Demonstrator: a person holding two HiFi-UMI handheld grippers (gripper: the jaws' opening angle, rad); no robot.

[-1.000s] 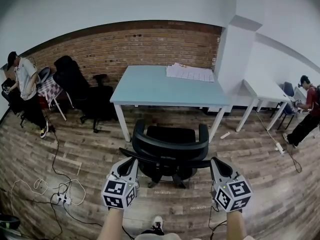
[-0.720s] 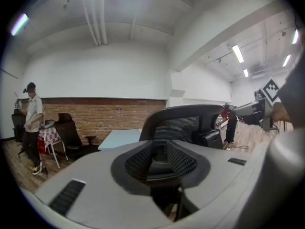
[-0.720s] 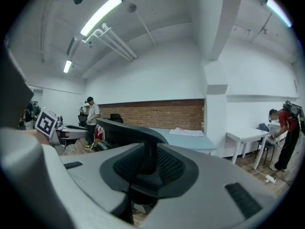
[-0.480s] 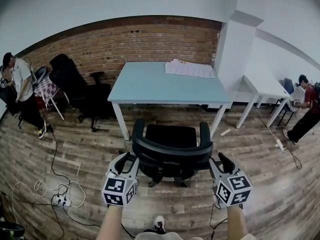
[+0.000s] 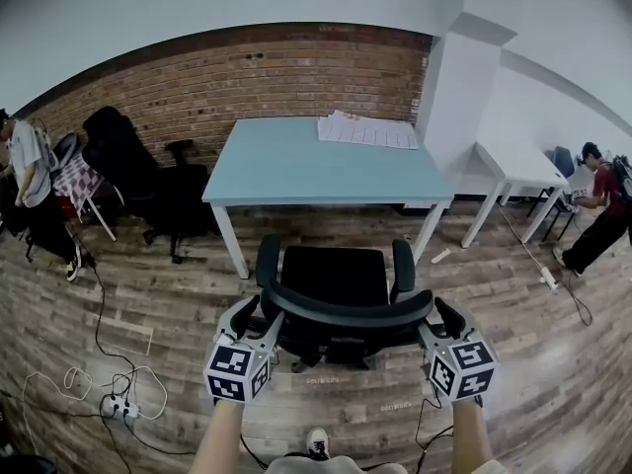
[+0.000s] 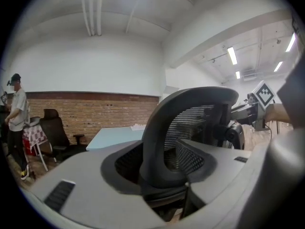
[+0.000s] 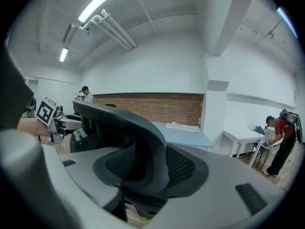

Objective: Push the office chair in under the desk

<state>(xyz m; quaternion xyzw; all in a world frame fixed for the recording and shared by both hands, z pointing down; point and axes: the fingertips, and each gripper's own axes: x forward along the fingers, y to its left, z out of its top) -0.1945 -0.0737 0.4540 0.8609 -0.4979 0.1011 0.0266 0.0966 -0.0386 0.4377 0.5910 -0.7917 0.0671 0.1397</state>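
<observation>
Behind the office chair, left tool and right tool, jaws just opened wide astride its backrest.

Between the matt grey plastic jaws of the left gripper and right gripper, which have just been opening, runs the office chair's smooth matt black plastic back rim, framing fine black mesh. Ahead of both claws the desk shows a smooth, pale blue matt top with white paper sheets at its far edge. Below the claws lies streaky wood-plank floor; beyond the desk, rough red brick wall.
</observation>
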